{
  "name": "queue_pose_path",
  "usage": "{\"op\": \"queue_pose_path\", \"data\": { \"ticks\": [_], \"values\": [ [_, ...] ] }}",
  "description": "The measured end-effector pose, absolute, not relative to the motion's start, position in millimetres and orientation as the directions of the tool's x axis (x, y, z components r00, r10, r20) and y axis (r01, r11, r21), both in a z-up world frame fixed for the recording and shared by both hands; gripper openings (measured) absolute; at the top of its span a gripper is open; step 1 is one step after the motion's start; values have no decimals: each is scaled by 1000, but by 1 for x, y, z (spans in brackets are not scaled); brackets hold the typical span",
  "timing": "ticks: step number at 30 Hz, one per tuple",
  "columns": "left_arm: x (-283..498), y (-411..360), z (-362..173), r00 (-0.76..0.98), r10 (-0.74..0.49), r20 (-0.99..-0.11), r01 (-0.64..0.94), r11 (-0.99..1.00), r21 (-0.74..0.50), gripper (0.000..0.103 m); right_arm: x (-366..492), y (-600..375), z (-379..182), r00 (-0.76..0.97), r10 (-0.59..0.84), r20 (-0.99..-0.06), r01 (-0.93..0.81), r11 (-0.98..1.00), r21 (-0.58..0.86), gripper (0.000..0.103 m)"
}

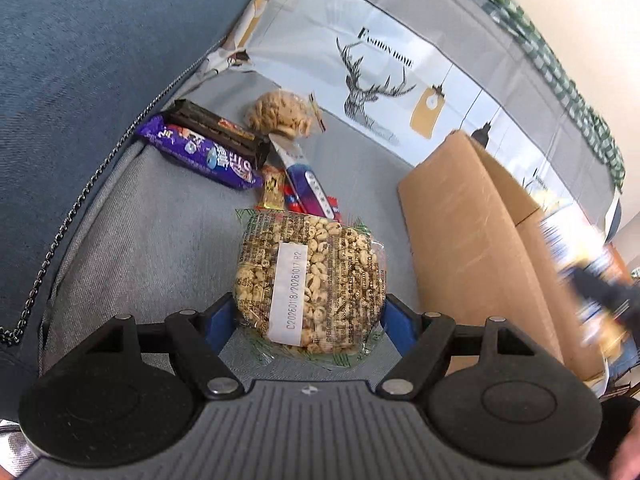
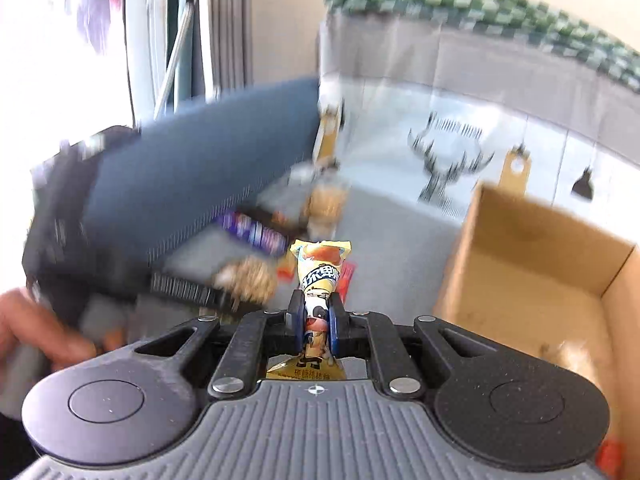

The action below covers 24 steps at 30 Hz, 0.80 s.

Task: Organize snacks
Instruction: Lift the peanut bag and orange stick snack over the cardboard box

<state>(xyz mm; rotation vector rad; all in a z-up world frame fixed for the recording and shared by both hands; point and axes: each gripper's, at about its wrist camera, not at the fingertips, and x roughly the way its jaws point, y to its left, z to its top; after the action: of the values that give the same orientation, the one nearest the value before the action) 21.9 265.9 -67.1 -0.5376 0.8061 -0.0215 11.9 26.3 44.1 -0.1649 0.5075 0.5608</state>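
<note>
Left wrist view. The left gripper [image 1: 308, 312] is clamping a round puffed-grain cake [image 1: 310, 284] in clear wrap, its blue pads [image 1: 218, 322] pressing on the pack's two sides with the jaws standing wide; the pack's near edge is dipping behind the gripper body. The pack is hanging over a grey sofa seat [image 1: 140, 232]. Beyond it, a heap of snacks is lying on the seat: a purple biscuit pack [image 1: 200, 154], a dark brown bar [image 1: 218, 128], a knotted bag of brown pieces [image 1: 282, 114], a purple-and-white sachet [image 1: 306, 184] and a small yellow wrapper [image 1: 273, 188], partly overlapping one another, with red wrappers mostly hidden under them. A cardboard box [image 1: 460, 240] is standing to the right, only its outer wall showing. A deer-print sofa cover [image 1: 380, 72] is draping the backrest. The right edge is smearing into blur; whatever is moving there is unreadable.

Right wrist view. The right gripper [image 2: 316, 320] is pinching a yellow cartoon-print snack pouch [image 2: 320, 276] by its middle, jaws nearly together, the pouch's lower end cut off by the gripper body. The open box [image 2: 532, 264] is sitting to the right, its interior blurred. A hand [image 2: 36, 332] is entering at left, cropped. The background snacks are too blurred to identify.
</note>
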Motion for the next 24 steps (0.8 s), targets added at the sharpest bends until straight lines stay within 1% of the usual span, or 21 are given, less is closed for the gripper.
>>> {"op": "queue_pose_path", "data": {
  "ticks": [3, 7, 12, 15, 18, 24],
  "values": [
    [22, 266, -65, 706, -232, -669, -166, 864, -475, 80, 14, -4, 69, 756, 473, -453, -533, 846, -6, 12],
    [22, 262, -62, 714, -205, -670, -162, 882, -442, 80, 19, -45, 68, 809, 417, -414, -465, 885, -18, 12],
    [21, 260, -61, 723, -194, -663, -151, 892, -425, 80, 33, -85, 47, 826, 340, -450, -345, 936, 73, 12],
    [21, 260, -62, 724, -187, -664, -164, 889, -428, 80, 35, -98, 47, 841, 336, -423, -323, 941, 106, 12],
    [20, 261, -61, 726, -179, -664, -171, 888, -426, 80, 36, -108, 42, 846, 316, -430, -299, 948, 109, 12],
    [14, 255, -49, 747, -132, -652, -172, 909, -381, 80, 34, -129, 44, 874, 278, -397, -247, 960, 129, 12]
  ]
}}
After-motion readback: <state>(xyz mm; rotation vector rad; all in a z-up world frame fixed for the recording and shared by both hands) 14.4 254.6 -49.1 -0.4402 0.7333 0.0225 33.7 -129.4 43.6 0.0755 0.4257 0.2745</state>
